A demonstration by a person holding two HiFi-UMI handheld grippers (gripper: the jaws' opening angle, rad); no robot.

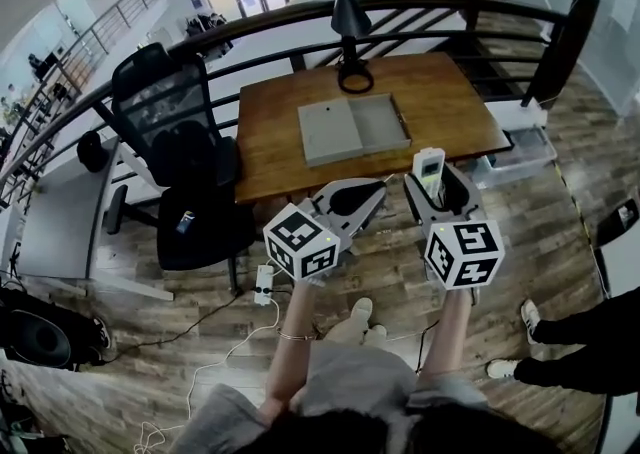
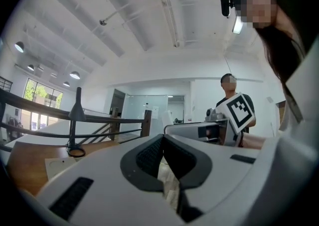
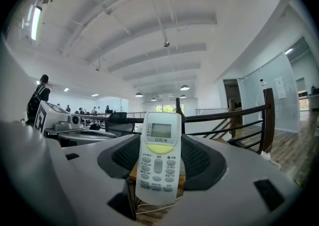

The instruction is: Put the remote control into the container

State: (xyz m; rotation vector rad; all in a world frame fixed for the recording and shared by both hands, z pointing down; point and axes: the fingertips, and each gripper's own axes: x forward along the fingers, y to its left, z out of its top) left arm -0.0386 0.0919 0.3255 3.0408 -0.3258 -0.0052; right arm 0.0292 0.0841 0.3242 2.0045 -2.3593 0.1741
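A white remote control with a small screen and a yellow-green button stands upright between the jaws of my right gripper, which is shut on it. In the right gripper view the remote control fills the middle of the right gripper, held by its lower half. A flat grey container lies open on the wooden table, beyond both grippers. My left gripper hangs over the table's near edge, shut and holding nothing. In its own view the left gripper has its pads meeting.
A black desk lamp stands at the table's far edge, against a dark railing. A black office chair sits left of the table, a clear plastic bin to its right. A person's legs are at the right.
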